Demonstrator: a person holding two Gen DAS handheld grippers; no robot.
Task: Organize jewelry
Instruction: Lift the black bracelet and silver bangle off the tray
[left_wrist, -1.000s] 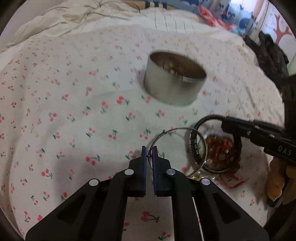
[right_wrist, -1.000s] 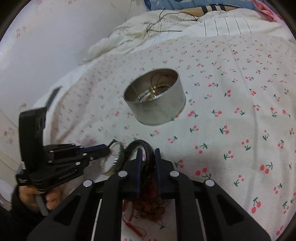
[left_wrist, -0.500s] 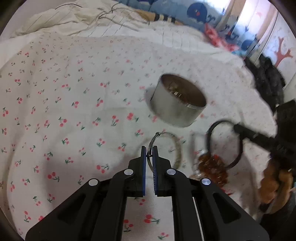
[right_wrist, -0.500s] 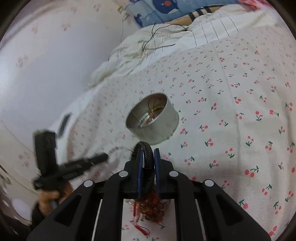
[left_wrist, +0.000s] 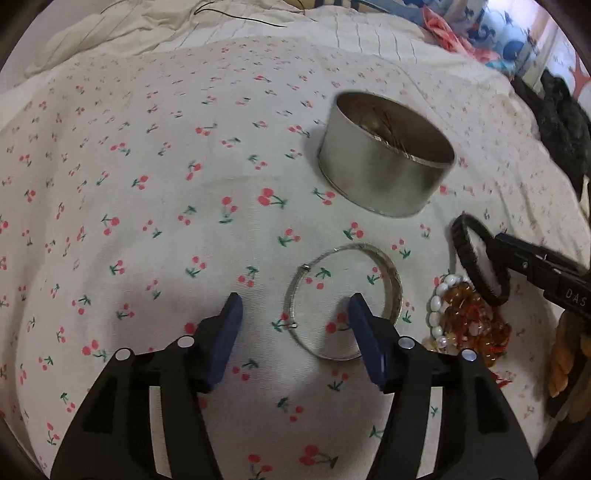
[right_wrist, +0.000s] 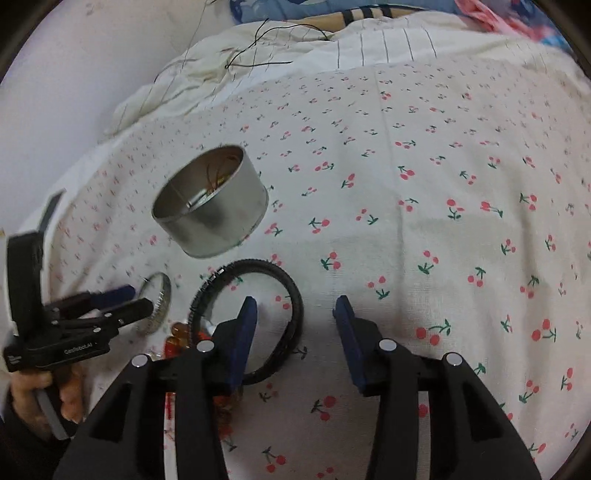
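On the cherry-print bed (left_wrist: 155, 192), the round metal tin (left_wrist: 384, 173) holds jewelry. A second ago both tongs were clamped; now the left tongs (left_wrist: 293, 314) are opening over the released silver bangle (left_wrist: 343, 302). The right tongs (right_wrist: 295, 314) are opening too, with the black bracelet (right_wrist: 291, 295) loose by their left pad. Only the left view shows the bead cluster (left_wrist: 469, 325) plainly.

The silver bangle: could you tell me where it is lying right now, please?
In the left wrist view the silver bangle lies flat on the cherry-print sheet, below the round tin, left of the bead pile.
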